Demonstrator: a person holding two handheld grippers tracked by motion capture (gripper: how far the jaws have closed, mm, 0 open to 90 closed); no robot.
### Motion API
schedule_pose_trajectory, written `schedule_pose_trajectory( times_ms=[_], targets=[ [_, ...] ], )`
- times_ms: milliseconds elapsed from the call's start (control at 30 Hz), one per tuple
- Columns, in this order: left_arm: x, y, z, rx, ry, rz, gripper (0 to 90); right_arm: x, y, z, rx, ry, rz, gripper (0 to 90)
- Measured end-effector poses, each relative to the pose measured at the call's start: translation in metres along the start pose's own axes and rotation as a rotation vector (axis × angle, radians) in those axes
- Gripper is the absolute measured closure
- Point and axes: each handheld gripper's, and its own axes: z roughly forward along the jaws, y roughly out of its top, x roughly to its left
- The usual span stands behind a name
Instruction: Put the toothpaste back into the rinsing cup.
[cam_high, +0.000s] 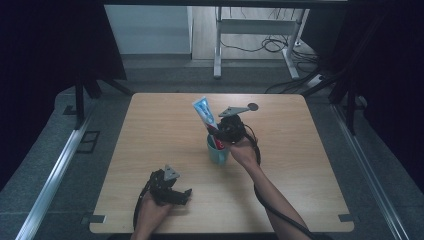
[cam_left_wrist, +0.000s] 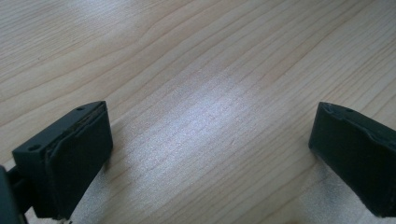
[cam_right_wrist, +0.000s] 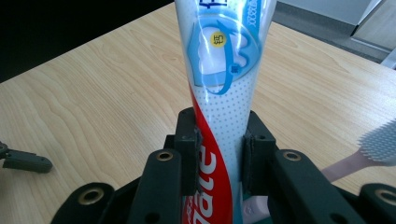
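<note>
My right hand-held gripper (cam_right_wrist: 219, 158) pinched the blue-white-red toothpaste tube (cam_right_wrist: 222, 93) upright over the teal cup (cam_high: 218, 152); left hand-held gripper (cam_left_wrist: 210, 154) rested spread on the wooden counter (cam_left_wrist: 196, 70). Next: lower it straight in, then release.

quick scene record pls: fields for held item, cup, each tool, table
held item: toothpaste tube, upright, lower end over the cup
cup: teal cup, mid-table, pink toothbrush in it
right tool: right tool, shut on the tube
left tool: left tool, open, nothing between the jaws, low over the near table edge
table: wooden table
</note>
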Motion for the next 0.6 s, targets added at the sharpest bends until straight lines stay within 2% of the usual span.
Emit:
schedule_pose_trajectory(
  times_ms=[333, 600],
  targets=[
    [0.0, 0.0, 0.0, 0.0, 0.0, 0.0, 0.0, -0.0028, -0.0034, -0.002, 0.003, 0.02, 0.02, 70.2],
    [-0.0001, 0.0, 0.0, 0.0, -0.001, -0.001, 0.0, -0.0036, -0.0047, -0.0029, 0.013, 0.028, 0.015, 69.0]
  ],
)
